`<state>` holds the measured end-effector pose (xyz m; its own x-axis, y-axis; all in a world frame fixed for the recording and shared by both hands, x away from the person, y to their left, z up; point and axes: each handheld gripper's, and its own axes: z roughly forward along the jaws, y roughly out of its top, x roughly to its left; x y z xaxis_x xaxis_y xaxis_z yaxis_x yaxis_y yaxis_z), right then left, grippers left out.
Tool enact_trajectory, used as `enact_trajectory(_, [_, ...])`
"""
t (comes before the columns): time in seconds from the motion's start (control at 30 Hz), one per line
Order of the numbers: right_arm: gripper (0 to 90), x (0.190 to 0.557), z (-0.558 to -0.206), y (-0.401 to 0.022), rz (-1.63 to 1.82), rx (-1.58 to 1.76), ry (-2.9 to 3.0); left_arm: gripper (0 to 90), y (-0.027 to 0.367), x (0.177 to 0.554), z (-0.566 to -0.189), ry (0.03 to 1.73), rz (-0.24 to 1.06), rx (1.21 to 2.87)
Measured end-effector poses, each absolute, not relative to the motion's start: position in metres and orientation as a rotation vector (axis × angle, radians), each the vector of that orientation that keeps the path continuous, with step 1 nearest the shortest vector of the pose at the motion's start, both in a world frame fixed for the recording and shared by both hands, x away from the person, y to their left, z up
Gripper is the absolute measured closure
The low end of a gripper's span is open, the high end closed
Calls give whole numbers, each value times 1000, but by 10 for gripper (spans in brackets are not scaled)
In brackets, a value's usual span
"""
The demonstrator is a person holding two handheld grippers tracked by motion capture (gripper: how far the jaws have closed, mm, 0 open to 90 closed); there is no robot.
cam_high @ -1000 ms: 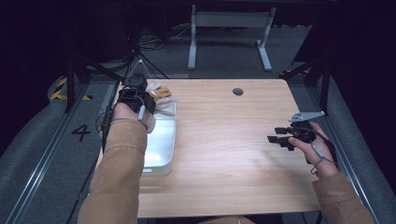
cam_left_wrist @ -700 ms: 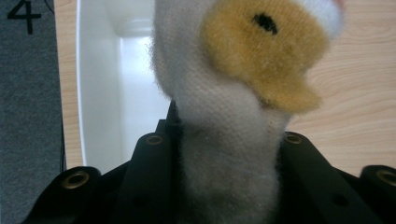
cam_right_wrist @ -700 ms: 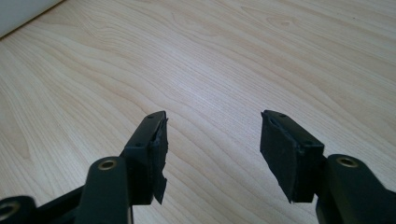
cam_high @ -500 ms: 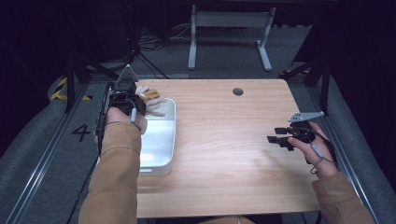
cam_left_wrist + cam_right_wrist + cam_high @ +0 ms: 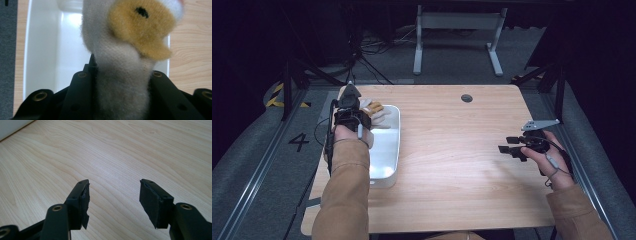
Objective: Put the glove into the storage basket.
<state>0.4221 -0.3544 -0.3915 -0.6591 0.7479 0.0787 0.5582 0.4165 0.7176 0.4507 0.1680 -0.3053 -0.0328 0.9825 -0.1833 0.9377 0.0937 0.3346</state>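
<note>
Above the white rectangular plastic tub [image 5: 388, 150] at the table's left side, the left gripper [image 5: 353, 111] held a soft white plush toy with an orange-yellow patch [image 5: 125, 50].

Its two black jaws were pressed against the toy's sides, and the toy hung over the far part of the tub. On the right side of the light wooden table [image 5: 462, 165], well apart from the tub, the right gripper [image 5: 113, 195] stayed with its jaws spread, nothing between them.
</note>
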Motion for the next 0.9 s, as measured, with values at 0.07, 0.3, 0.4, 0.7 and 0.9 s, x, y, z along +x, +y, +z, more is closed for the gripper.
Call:
enact_trajectory(0.07, [423,422,-392,-354,1081,1142,2421,695,167,451,-310,2026,174,1893])
enact_trajectory(0.3, [420,422,-393,-353,1076,1141,2426,694,169,453,-329,2060,166,1913])
enact_trajectory(0.4, [420,423,-393,-354,1075,1146,2426,693,172,454,-336,2070,160,1903])
enact_trajectory(0.7, [420,423,-393,-354,1080,1149,2423,693,172,455,-354,2090,150,1889])
enact_trajectory(0.9, [419,423,-394,-355,1077,1151,2425,693,173,456,-366,2093,125,1895])
